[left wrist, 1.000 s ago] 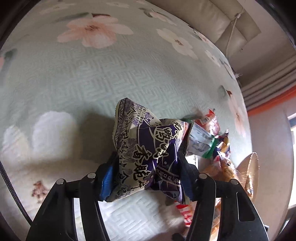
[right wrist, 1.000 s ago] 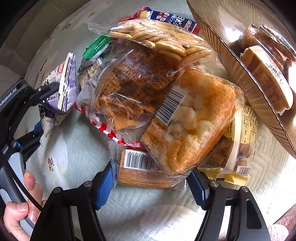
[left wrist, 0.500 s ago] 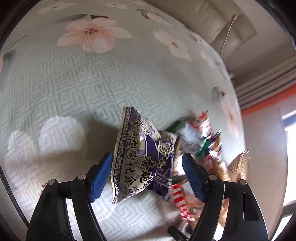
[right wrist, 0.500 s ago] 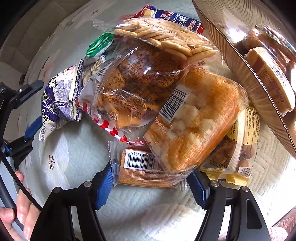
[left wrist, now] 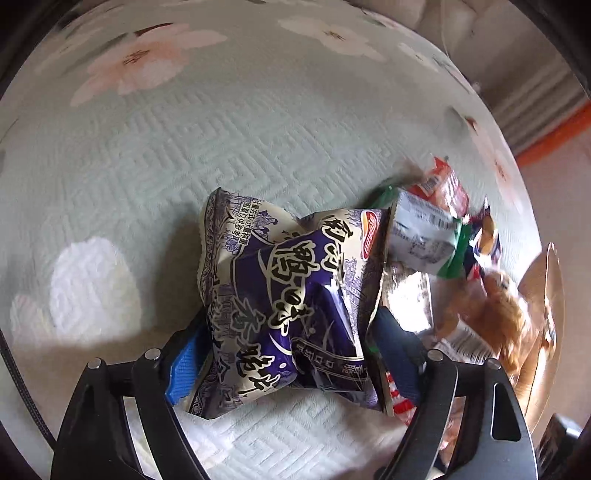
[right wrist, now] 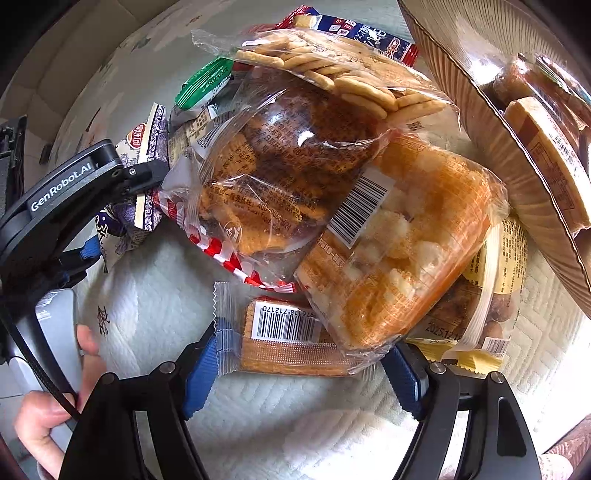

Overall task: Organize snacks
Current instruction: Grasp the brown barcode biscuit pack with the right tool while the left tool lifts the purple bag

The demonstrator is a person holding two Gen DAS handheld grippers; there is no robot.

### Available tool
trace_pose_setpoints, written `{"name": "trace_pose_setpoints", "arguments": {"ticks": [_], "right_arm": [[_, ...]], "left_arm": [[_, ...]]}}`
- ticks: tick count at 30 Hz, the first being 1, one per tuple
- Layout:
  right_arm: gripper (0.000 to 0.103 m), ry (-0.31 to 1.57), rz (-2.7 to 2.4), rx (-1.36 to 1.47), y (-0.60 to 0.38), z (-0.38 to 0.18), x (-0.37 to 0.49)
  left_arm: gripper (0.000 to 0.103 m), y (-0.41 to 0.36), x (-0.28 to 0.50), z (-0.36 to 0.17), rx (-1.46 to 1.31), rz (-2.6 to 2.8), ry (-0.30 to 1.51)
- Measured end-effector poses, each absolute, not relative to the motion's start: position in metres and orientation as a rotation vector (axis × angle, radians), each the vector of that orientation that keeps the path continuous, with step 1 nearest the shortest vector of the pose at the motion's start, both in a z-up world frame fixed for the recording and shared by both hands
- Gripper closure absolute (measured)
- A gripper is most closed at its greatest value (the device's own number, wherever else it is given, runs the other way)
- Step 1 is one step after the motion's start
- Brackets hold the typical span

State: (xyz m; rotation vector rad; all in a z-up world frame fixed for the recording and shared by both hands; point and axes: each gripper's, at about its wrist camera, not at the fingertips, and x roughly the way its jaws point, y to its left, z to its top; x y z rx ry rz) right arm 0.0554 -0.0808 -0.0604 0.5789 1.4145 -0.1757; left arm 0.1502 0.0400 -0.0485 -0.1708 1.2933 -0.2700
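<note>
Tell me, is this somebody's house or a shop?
Probably a home, perhaps a living room. The snack packets lie piled on a flowered tablecloth, a woven basket beside them holds more, and a padded cushion like a sofa's shows behind the table.

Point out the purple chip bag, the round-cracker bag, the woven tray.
Purple foil chip bag (left wrist: pixel 295 295), left wrist view, front panel.
Clear round-cracker bag (right wrist: pixel 354 74), right wrist view, cracker stack.
Woven brown tray (right wrist: pixel 480 107), right wrist view, outer wall.
</note>
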Motion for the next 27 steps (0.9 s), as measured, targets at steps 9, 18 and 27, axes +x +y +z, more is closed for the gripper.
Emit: {"name": "trace_pose_setpoints", "arguments": {"ticks": [9, 18, 27], "right_arm": [[0.034, 1.390, -0.183, 0.571, -0.088, -0.057, 0.052], [0.036, 1.372, -0.157, 0.613, -0.093, -0.056, 0.045], [0.037, 1.365, -0.083, 0.673, -0.098, -0.048, 0.030]], "left_arm": [[0.036, 0.068, 0.141, -0.040, -0.266, -0.218, 1.250], [0.036, 0.084, 0.110, -0.014, -0.287, -0.168, 1.239], [0.036, 0.063, 0.093, -0.001, -0.218, -0.161, 1.242]]}}
